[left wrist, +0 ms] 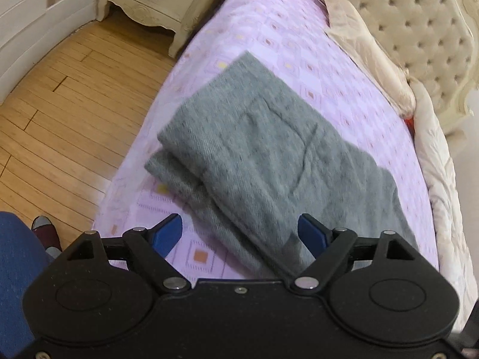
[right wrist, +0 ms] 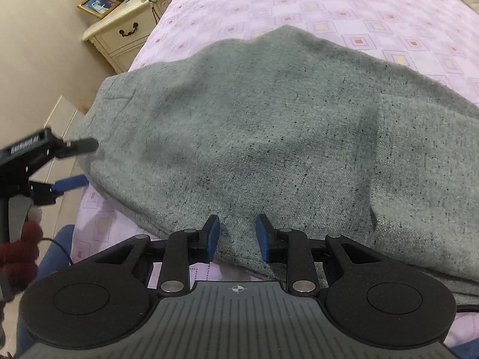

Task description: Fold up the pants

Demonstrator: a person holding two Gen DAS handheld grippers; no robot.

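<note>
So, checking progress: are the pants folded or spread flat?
Folded: the grey pants lie doubled on the bed, two stacked layers showing at their left edge.

We see a bed (left wrist: pixel 299 45) covered by a lilac sheet with small squares. On it lie folded grey pants (left wrist: pixel 269 149), and cream bedding (left wrist: pixel 374 59) sits along the headboard side.

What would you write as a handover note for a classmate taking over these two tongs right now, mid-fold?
Left tongs: open wide, holding nothing, at the pants' near-left edge.
Right tongs: partly open over the near hem, pads not pressing on the cloth.
Grey pants: on the pink bedsheet, near the bed's edge, already doubled over, with layered edges showing at the left.
Done: at least one fold.
Left: probably another fold; grip the near edge first.
</note>
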